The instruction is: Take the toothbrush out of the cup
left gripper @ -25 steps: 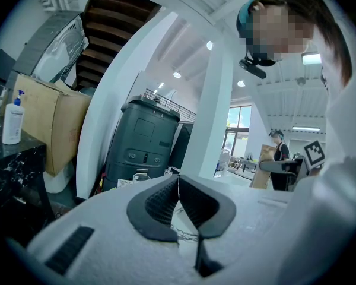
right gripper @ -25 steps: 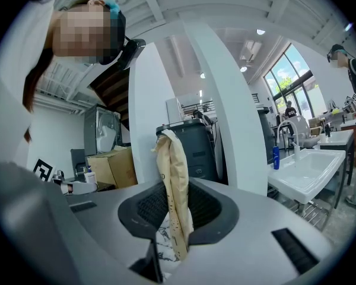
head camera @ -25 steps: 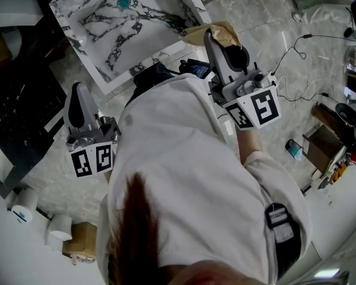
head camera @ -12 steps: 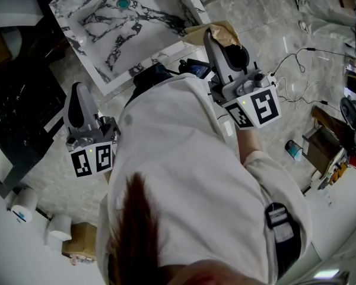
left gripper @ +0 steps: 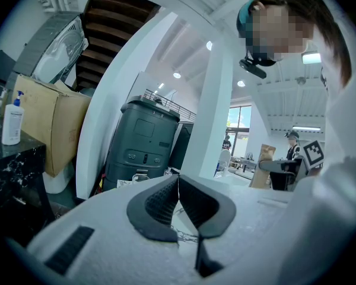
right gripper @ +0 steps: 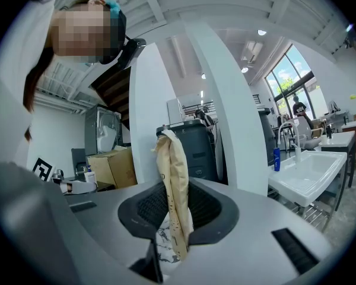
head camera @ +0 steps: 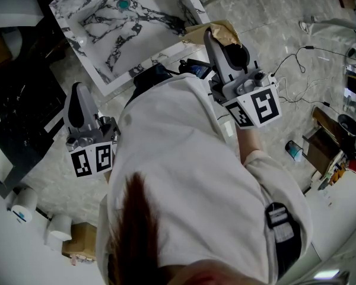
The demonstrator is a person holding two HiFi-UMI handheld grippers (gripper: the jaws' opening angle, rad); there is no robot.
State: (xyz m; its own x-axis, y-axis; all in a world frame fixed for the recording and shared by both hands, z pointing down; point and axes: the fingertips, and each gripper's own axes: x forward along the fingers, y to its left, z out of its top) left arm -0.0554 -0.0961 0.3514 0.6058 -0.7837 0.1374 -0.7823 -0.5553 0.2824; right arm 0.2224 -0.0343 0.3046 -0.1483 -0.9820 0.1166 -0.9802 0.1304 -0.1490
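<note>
No toothbrush or cup shows in any view. My right gripper (head camera: 209, 35) is held level in front of the person's white shirt and is shut on a crumpled brown paper bag (head camera: 223, 33). In the right gripper view the paper bag (right gripper: 173, 177) stands upright, pinched between the two dark pads (right gripper: 209, 209) of the right gripper (right gripper: 177, 218). My left gripper (head camera: 77, 89) hangs at the person's left side. In the left gripper view its pads (left gripper: 160, 202) meet with nothing between them, so the left gripper (left gripper: 178, 196) is shut and empty.
A white marble basin (head camera: 143, 57) with a teal drain lies ahead on the floor. A dark counter (head camera: 18, 117) is at left, with paper rolls (head camera: 24, 206) and a cardboard box (head camera: 83, 241) nearby. Cables (head camera: 296, 46) trail at right. A grey bin (left gripper: 142, 141) stands beyond the left gripper.
</note>
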